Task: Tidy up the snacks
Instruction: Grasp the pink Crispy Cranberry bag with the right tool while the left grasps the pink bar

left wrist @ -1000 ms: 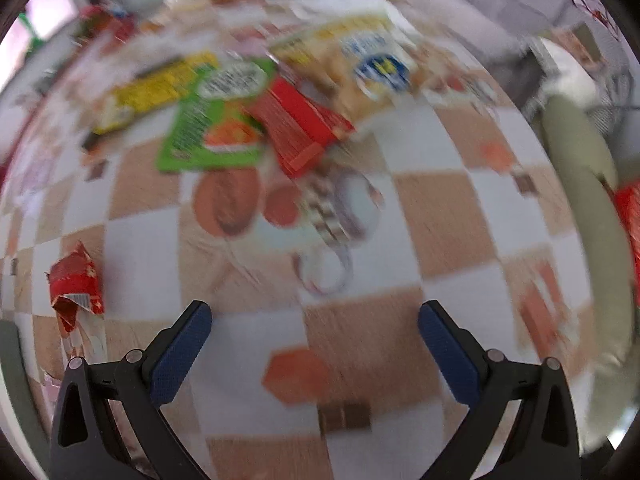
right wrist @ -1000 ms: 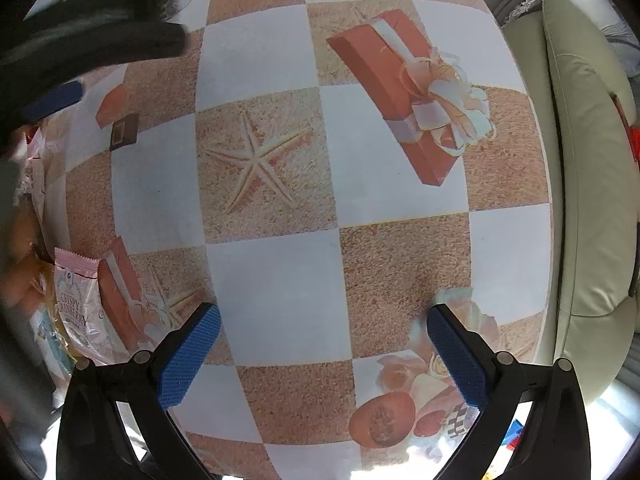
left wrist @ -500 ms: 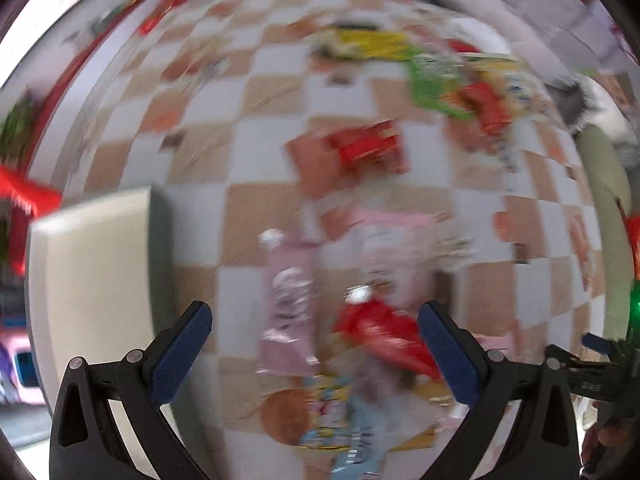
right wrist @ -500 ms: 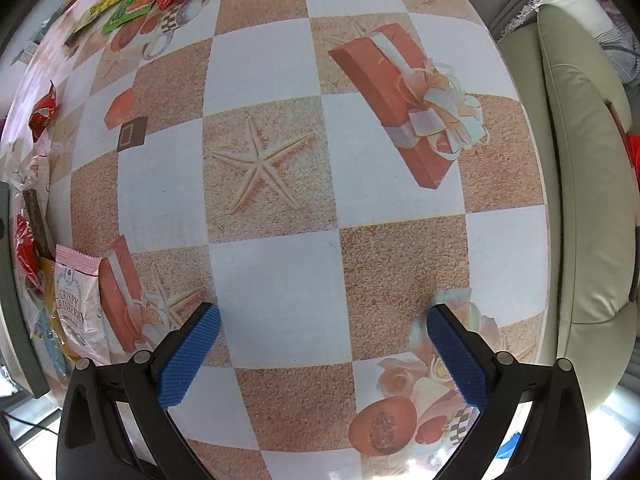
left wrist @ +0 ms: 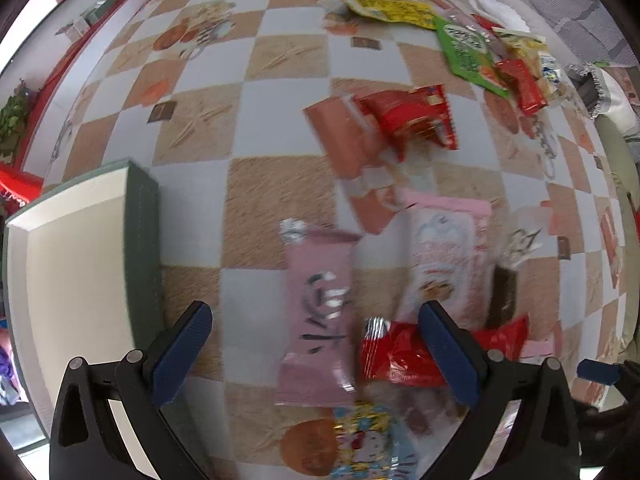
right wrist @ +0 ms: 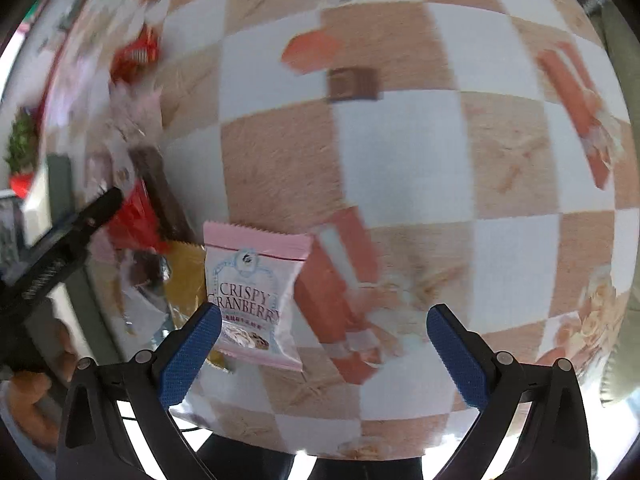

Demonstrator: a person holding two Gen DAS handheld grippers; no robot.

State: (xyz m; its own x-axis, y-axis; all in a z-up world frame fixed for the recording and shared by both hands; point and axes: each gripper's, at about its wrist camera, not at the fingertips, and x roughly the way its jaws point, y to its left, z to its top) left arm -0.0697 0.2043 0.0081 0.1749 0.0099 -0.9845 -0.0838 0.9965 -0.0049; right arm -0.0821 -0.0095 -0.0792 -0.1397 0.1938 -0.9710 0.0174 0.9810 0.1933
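My left gripper is open and empty, hovering over a heap of snacks: a dark pink packet, a red packet and a pale pink packet. A green box with a cream inside stands to its left. My right gripper is open and empty above a pink "Crispy Cranberry" packet, which lies just ahead of its left finger. The left gripper's body shows at the left edge of the right wrist view.
A checkered tablecloth with printed pictures covers the table. Another red packet lies mid-table. Green, yellow and red snacks are heaped at the far right. A pale green sofa borders the table.
Both grippers have swung toward the near snack heap. The left view turned from the far pile to the box and pink packets. The right view shifted left onto the cranberry packet.
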